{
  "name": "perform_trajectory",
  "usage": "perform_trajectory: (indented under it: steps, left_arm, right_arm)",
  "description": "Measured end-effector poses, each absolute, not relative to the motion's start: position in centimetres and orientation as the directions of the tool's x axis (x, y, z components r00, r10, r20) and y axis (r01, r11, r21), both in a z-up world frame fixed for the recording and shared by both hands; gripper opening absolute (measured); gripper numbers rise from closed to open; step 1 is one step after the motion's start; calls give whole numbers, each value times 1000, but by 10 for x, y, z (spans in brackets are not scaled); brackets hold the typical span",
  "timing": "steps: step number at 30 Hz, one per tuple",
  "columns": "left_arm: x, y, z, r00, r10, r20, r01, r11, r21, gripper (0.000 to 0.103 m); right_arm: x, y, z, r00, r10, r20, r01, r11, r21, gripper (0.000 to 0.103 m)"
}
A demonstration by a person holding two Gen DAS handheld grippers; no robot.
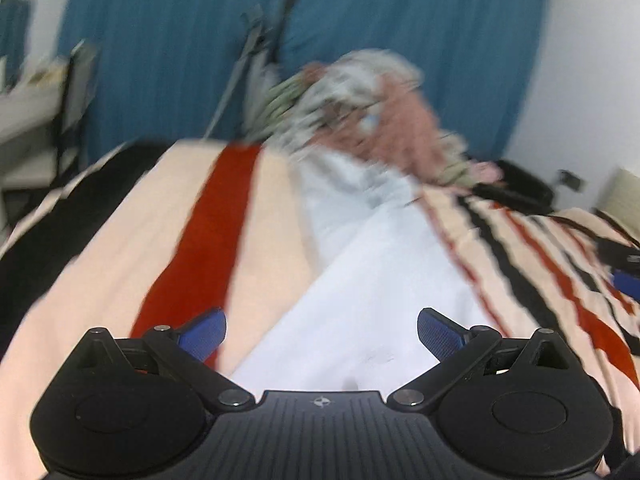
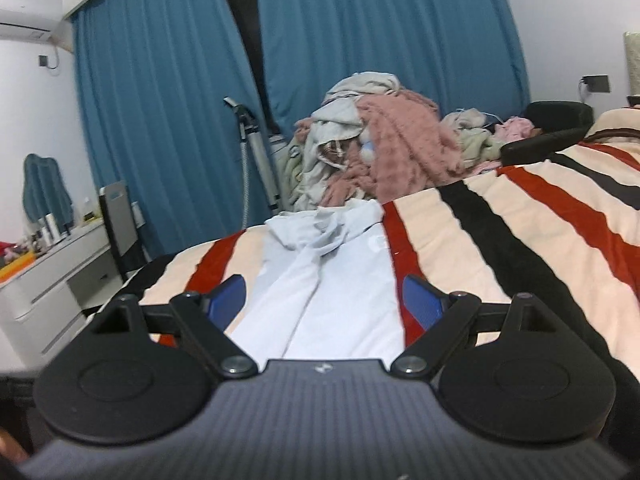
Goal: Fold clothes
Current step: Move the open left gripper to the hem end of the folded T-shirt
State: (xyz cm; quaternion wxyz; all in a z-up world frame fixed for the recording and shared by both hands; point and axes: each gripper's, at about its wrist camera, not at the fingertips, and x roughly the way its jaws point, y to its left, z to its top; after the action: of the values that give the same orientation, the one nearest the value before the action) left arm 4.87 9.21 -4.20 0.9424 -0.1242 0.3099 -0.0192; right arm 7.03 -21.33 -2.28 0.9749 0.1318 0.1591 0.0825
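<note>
A pale blue-white shirt (image 2: 340, 280) lies stretched out on the striped bed cover (image 2: 520, 240), collar end bunched at the far side. My right gripper (image 2: 323, 300) is open just above the shirt's near end, blue pads on either side of it. In the blurred left wrist view the same shirt (image 1: 360, 280) runs away from my left gripper (image 1: 322, 334), which is open over its near part with nothing between the fingers. The other gripper (image 1: 624, 276) shows at the right edge.
A heap of unfolded clothes (image 2: 380, 152), pink and grey, is piled at the bed's far end against blue curtains (image 2: 360, 40). A white desk (image 2: 48, 280) with small items stands on the left. A black chair (image 2: 560, 120) sits at the right beyond the bed.
</note>
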Motion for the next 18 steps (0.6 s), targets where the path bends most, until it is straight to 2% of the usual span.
perform_trajectory:
  steps: [5,7,11,13,15,17,18]
  left_arm:
    - [57,133,-68,683,-78,-727,-237,917,-322,98]
    - [60,149,-79,624,-74,-778,-317,886,-338,86]
    - [60,162,-92,561,-95,-822,-375,857,-354,79]
    - [57,159,-91,552,-76,-830,-374,867,-328,57]
    - [53,156,-91,544,-52,-837,-376,877,-299,42]
    - [48,154,-90,539,-25,-842,-383,883,-272,21]
    - [44,153,-88,542,-29,-840,-379,884,-275,6]
  right_arm:
    - [78,-222,-32,917,218,-333,-96,934,345,87]
    - [79,-227,-35,918,197,-343,-63,929,366,87]
    - [76,-243,-39,933,124,-338,27,912,408,87]
    - [75,-250,-41,935,105,-338,57,897,438,87]
    - [75,-254,-43,932,100,-347,76,886,458,87]
    - [75,-255,-44,930,102,-353,81,880,469,87]
    - [74,-255,-44,930,104,-354,82,877,473,87]
